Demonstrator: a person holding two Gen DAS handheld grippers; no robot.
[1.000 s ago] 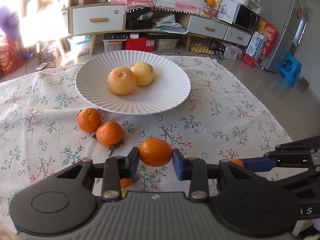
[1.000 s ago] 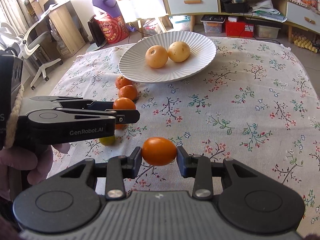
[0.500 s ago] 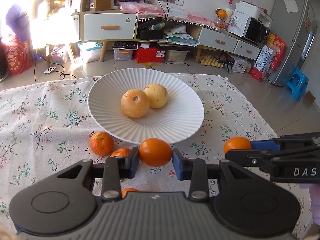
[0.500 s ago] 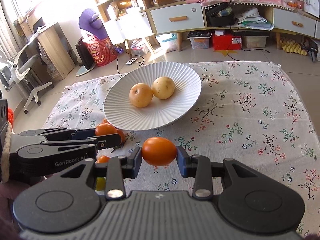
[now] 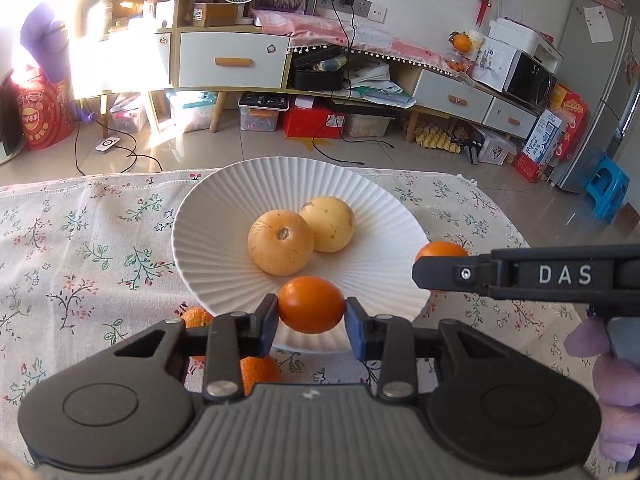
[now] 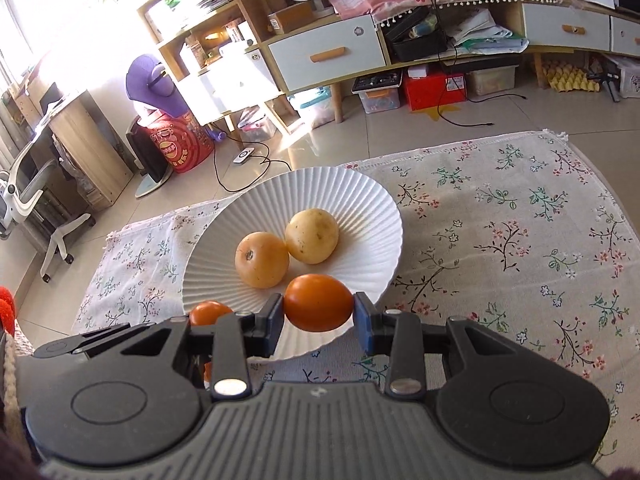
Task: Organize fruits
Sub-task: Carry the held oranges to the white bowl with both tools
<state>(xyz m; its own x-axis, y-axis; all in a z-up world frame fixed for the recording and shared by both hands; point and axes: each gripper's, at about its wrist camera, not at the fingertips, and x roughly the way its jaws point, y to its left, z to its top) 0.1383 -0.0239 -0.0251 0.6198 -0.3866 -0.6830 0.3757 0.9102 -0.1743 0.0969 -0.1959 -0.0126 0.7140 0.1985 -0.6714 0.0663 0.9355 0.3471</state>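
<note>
1. Both grippers are carrying fruit. The left gripper has its jaws pinched on a small smooth orange fruit, egg-shaped, glossy, no stem or blemish that I can see. The right gripper is clamped on a second orange fruit that looks like its twin. In each case the fruit's long axis runs straight across from one pad to the other, so it's gripped end to end.

2. The relation that matters: the white ribbed plate sits ahead of and below both sets of jaws. In the left wrist view the held fruit hangs over the plate's near rim; same story in the right wrist view, with its fruit over the near-right part of the plate. Neither fruit touches the plate as far as I can tell. I'd call the two hands about equally close, with the right one coming in from the plate's right side.

3. Already in the plate: a pale orange round fruit with its stem scar facing up, and a yellower speckled fruit touching it just behind. The open spot is the front of the plate, right below the jaws.

4. Still left on the floral tablecloth: at least two bumpy mandarins near the plate's front-left edge, partly hidden by the left gripper.

5. My guess: lowering and letting go comes next. These egg shapes could roll on the sloped ribbing, so set them down low.
</note>
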